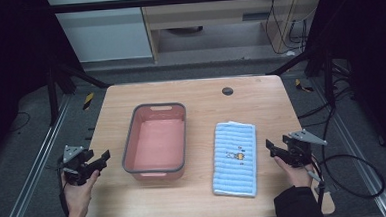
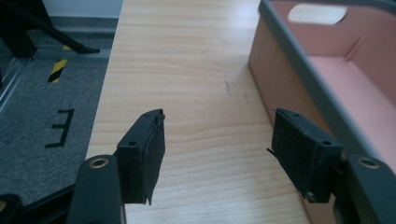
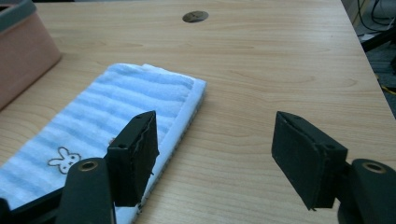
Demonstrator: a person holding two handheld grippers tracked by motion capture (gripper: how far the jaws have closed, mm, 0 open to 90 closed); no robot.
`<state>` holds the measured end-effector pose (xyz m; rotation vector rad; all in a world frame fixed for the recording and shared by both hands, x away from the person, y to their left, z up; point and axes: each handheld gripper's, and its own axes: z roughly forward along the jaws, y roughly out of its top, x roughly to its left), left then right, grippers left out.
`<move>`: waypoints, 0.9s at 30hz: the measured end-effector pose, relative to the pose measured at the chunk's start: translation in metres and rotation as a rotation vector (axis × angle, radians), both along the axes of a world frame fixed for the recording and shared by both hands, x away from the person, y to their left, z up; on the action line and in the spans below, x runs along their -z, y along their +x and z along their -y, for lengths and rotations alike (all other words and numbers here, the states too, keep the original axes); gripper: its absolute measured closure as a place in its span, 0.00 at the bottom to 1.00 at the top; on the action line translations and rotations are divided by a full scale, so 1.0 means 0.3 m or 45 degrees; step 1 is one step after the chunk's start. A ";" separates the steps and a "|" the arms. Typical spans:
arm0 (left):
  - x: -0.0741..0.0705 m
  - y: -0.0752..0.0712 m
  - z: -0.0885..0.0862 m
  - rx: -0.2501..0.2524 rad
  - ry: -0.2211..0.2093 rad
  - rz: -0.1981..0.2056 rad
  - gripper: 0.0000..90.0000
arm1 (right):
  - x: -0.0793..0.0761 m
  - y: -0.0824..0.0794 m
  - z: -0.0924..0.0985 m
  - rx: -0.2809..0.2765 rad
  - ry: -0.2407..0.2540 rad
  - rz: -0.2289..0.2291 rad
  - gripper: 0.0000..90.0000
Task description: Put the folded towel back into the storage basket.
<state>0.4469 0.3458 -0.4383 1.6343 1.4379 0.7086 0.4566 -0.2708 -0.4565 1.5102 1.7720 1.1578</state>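
- Folded blue towel point(image 1: 234, 159) is laid flat on the table point(image 1: 200, 95), just right of the empty pink bin point(image 1: 155, 140).
- Nothing is gripped — left gripper point(image 1: 94, 162) and right gripper point(image 1: 277, 151) are held with jaws apart, one outside each item.
- Step judged: pre-grasp; a towel-edge pinch is likely needed next.

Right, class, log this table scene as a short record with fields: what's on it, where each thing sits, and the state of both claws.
surface: wooden table with a dark round grommet near the far edge
bin: pink bin with grey rim, left of centre, empty
towel: folded blue striped towel, flat, right of the bin, apart from it
towel detail: small bunny print
left claw: open, holding nothing, near the bin's left side
right claw: open, holding nothing, beside the towel's right edge
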 end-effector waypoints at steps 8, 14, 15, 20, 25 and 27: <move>-0.059 -0.032 0.017 0.012 -0.024 0.069 0.37 | -0.019 -0.008 0.001 -0.015 -0.026 0.044 0.34; -0.096 -0.052 0.049 0.055 -0.021 0.113 0.36 | -0.033 -0.012 0.000 -0.031 -0.022 0.052 0.33; -0.102 -0.054 0.055 0.063 -0.018 0.120 0.36 | -0.037 -0.012 -0.001 -0.038 -0.014 0.049 0.33; -0.122 -0.066 0.087 0.101 -0.028 0.138 0.34 | -0.053 -0.013 -0.011 -0.066 -0.018 0.055 0.31; -0.146 -0.083 0.117 0.139 -0.031 0.164 0.35 | -0.068 -0.016 -0.022 -0.081 -0.029 0.076 0.30; -0.154 -0.088 0.134 0.156 -0.031 0.170 0.34 | -0.076 -0.016 -0.025 -0.083 -0.029 0.089 0.30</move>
